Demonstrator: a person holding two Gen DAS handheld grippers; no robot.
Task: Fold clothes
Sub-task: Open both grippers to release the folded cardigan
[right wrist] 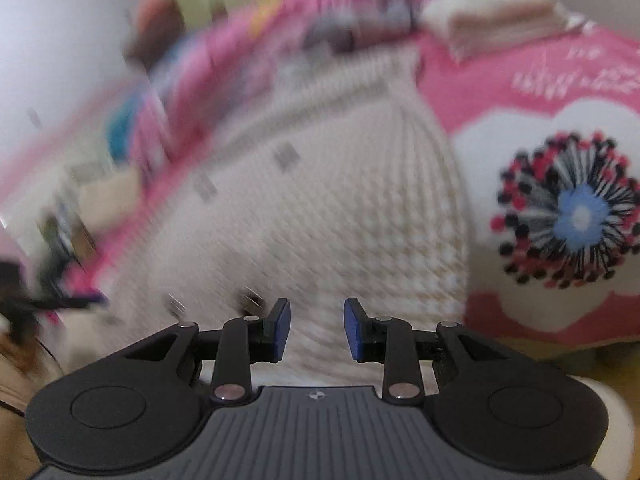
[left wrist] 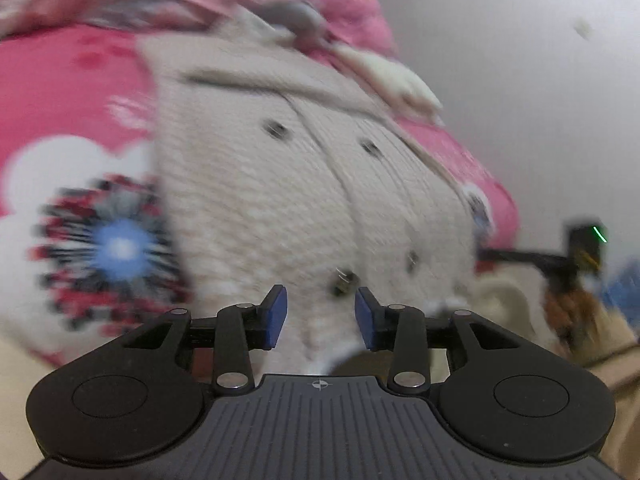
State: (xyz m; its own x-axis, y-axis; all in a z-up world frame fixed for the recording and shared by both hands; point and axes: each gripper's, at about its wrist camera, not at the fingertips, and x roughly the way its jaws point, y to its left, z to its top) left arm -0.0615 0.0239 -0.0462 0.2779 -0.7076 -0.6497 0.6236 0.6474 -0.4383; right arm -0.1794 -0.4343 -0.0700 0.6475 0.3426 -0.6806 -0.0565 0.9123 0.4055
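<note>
A cream knitted cardigan (left wrist: 280,184) with dark buttons lies flat on a pink blanket (left wrist: 60,92) and fills the middle of both blurred views. My left gripper (left wrist: 320,316) hovers over the cardigan's near hem beside a button (left wrist: 344,282). Its blue pads (left wrist: 278,316) stand apart and nothing is pinched between them. In the right wrist view the same cardigan (right wrist: 340,208) stretches away from my right gripper (right wrist: 317,328). That gripper is open too, its pads (right wrist: 282,330) apart over the near edge of the knit.
The blanket (right wrist: 520,92) bears a large white patch with a red, black and blue flower (right wrist: 572,216), also visible as a flower (left wrist: 116,248) at the left. A folded pile (right wrist: 492,12) sits at the far end. A black device with a green light (left wrist: 584,248) is at the right, in front of a white wall (left wrist: 520,80).
</note>
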